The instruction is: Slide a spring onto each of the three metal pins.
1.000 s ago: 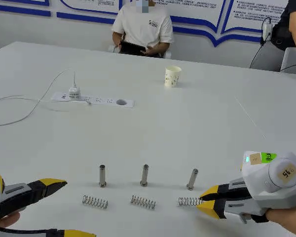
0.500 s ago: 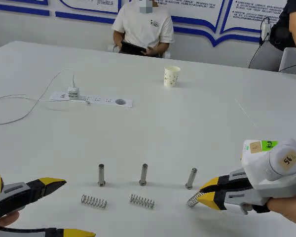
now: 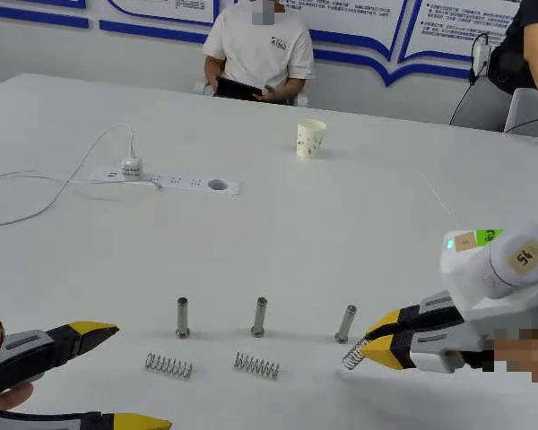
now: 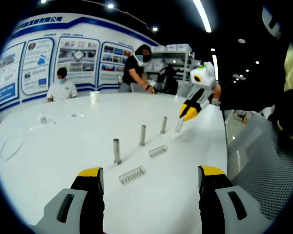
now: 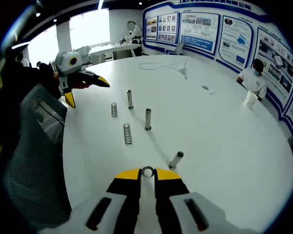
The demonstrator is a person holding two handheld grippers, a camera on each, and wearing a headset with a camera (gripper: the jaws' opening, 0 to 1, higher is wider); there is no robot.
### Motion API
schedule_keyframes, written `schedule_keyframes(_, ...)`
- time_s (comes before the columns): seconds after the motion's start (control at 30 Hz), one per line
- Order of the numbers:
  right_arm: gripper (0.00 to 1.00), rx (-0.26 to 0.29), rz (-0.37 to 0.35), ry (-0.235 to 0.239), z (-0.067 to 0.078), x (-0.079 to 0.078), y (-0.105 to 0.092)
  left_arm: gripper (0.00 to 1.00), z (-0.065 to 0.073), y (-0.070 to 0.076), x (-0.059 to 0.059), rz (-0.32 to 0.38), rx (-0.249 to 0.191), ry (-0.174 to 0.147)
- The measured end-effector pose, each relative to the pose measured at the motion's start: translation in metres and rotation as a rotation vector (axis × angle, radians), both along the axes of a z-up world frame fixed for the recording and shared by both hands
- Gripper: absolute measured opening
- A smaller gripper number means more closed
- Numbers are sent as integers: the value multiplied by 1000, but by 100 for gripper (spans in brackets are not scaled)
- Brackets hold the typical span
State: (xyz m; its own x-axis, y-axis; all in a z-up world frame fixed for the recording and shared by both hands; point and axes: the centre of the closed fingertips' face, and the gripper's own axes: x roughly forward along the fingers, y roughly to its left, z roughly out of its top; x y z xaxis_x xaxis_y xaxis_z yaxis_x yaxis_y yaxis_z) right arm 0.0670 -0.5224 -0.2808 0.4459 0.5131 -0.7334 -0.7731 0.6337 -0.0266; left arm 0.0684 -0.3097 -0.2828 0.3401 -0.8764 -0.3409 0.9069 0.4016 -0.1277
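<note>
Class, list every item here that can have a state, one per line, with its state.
left gripper, open, empty
right gripper, shut on held spring
held spring, tilted, one end gripped
left spring, lying flat
middle spring, lying flat
left pin, upright, bare
middle pin, upright, bare
right pin, standing, bare
paper cup, upright
power strip, one plug in

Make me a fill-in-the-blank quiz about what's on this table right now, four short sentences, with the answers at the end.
1. The right gripper is shut on a ____.
2. The number of metal pins standing upright on the table is ____.
3. The number of springs lying flat on the table is ____.
4. The jaws of the left gripper are ____.

Missing words: spring; three; two; open.
</note>
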Motion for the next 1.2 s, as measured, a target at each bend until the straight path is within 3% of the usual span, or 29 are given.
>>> schedule_keyframes(0.17,12,1,0,9,14,1,1,81,0,0,1,1,-4,0)
schedule_keyframes(0.63,12,-45,-17,-40,50,28,-4,81,1,3,2,8,-8,-3)
schedule_keyframes(1.2,12,-82,-28,6,38,44,-10,80,1,4,2,18,-5,-2)
